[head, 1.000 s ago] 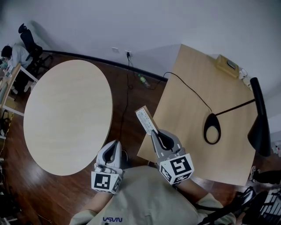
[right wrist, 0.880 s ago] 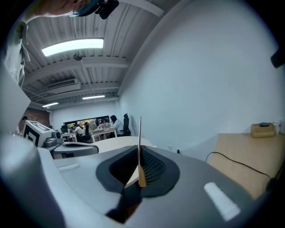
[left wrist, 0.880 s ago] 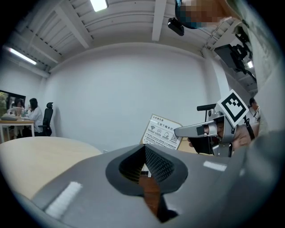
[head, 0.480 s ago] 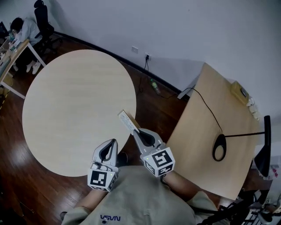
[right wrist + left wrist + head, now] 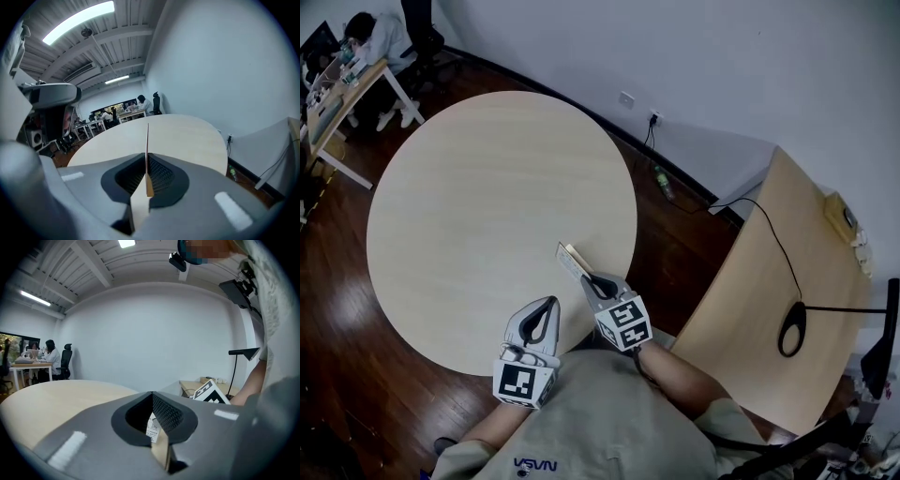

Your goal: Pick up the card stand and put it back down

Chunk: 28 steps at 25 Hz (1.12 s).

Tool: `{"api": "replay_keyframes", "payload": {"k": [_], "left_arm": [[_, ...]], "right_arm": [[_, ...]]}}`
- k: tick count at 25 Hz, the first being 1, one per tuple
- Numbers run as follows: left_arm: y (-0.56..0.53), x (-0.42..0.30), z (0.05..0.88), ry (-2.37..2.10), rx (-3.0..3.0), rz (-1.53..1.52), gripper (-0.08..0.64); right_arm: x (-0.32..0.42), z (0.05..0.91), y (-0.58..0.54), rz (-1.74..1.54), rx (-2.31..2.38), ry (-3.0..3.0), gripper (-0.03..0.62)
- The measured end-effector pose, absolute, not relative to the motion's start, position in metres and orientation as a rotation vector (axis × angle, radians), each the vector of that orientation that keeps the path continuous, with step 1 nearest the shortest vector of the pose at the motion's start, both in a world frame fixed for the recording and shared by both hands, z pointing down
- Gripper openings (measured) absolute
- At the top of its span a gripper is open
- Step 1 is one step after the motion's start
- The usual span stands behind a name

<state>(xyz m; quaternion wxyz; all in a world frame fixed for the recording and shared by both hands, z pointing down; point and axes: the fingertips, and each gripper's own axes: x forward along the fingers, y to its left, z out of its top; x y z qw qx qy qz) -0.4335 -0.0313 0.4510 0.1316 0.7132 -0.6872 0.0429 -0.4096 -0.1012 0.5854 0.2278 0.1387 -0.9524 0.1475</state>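
1. The right gripper squeezes the thin, pale wooden card stand between its jaws.
2. The card stand pokes out past the jaw tips, over the near edge of the big round light wood table.
3. The left gripper has its jaws pressed together, with nothing between them.

Card stand: its lower end was buried betw. the jaws of my right gripper, and the print on it was too small to read. In the right gripper view I only got it edge-on, so no face visible. The lamp by the square table was cut off at the right edge, and the person at the far desk was cropped at the top.
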Motion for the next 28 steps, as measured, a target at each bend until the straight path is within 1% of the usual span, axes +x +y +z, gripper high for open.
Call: {"api": "replay_keyframes", "payload": {"k": [4, 9, 10, 12, 16, 21, 22, 26, 28], "left_arm": [[-0.028, -0.446, 0.458, -1.989, 2.05, 0.132, 0.003], [-0.031, -0.449, 0.463, -1.956, 2.065, 0.128, 0.003], [-0.032, -0.448, 0.463, -1.947, 2.073, 0.121, 0.003], [-0.033, -0.443, 0.462, -1.925, 2.092, 0.109, 0.003], [-0.038, -0.433, 0.46, -1.888, 2.135, 0.1, 0.003], [-0.052, -0.393, 0.448, -1.8, 2.233, 0.073, 0.003], [-0.054, -0.38, 0.445, -1.768, 2.268, 0.069, 0.003], [-0.065, -0.322, 0.428, -1.616, 2.423, 0.067, 0.003], [-0.067, -0.293, 0.418, -1.547, 2.481, 0.07, 0.003]], "right_arm": [[-0.419, 0.614, -0.103, 0.41, 0.392, -2.583, 0.015], [-0.427, 0.62, -0.102, 0.398, 0.37, -2.562, 0.02], [-0.428, 0.62, -0.101, 0.395, 0.359, -2.554, 0.027], [-0.424, 0.617, -0.099, 0.407, 0.36, -2.547, 0.086], [-0.399, 0.598, -0.099, 0.43, 0.449, -2.579, 0.095], [-0.338, 0.55, -0.104, 0.443, 0.645, -2.651, 0.092], [-0.321, 0.536, -0.105, 0.431, 0.708, -2.663, 0.083], [-0.234, 0.48, -0.106, 0.351, 1.029, -2.665, 0.008], [-0.185, 0.461, -0.102, 0.38, 1.203, -2.624, 0.0]]}}
